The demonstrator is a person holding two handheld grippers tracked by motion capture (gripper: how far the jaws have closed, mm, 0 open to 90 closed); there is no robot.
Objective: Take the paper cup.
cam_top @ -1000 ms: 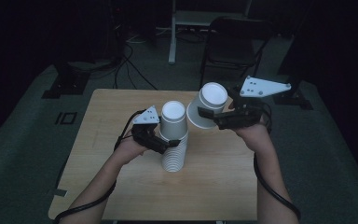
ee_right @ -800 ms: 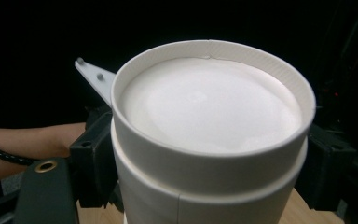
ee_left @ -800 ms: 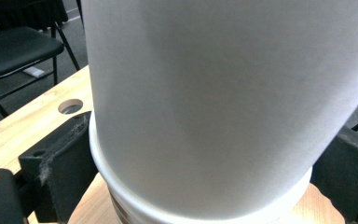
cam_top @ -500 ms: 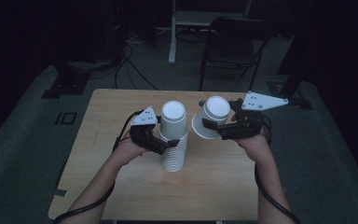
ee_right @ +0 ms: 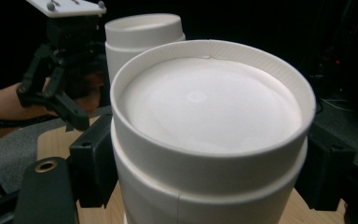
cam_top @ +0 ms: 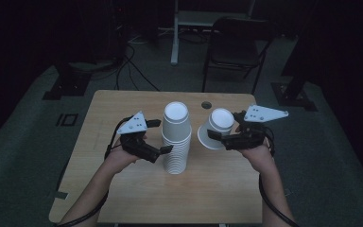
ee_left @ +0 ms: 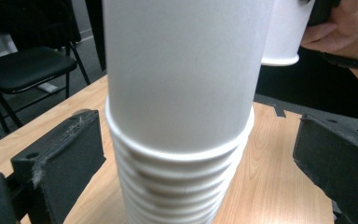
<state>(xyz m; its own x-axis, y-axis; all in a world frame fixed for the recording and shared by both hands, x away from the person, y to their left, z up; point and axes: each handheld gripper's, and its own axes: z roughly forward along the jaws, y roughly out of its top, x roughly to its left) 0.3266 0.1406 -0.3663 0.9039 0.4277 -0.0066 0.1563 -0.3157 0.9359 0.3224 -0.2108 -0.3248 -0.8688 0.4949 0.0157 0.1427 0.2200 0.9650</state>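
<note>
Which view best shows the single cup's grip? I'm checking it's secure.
The right gripper view: the upside-down paper cup sits between both jaws, which press its sides. The high view shows it small and tilted; the left gripper view catches just its rim.

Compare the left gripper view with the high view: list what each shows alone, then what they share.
Left gripper view alone: gaps between the claw's jaws and the stack, so that claw is open. High view alone: the stack's top, both claws, whole table, cables on the floor. Shared: the stack, the lifted cup, a chair.
</note>
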